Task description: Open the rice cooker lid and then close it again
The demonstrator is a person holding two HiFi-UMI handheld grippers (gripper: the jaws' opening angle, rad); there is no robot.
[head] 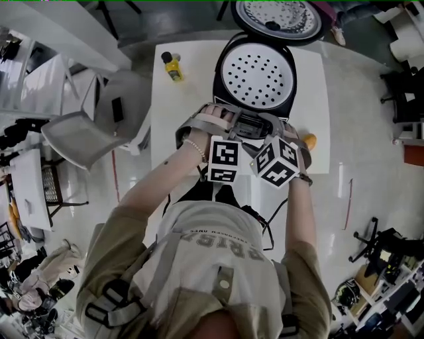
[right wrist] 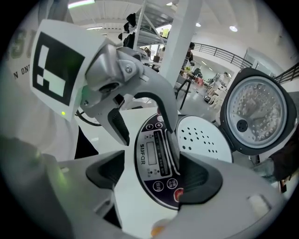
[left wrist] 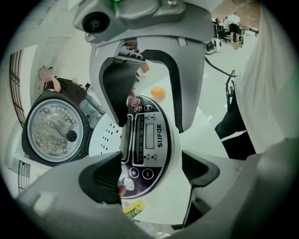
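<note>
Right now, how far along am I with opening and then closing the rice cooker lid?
Opening looks done: the round black-rimmed metal lid stands swung back, exposing the white perforated inner tray. In hand: the left gripper and right gripper hover open over the dark oval control panel, holding nothing. Still to do: closing the lid.

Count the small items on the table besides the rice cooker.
2: a yellow bottle left of the cooker, an orange object right of it. Others may be hidden.

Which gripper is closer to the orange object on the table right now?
Right. The right gripper is at the front of the rice cooker, next to the orange object; the left gripper is beyond it, farther from the object.
</note>
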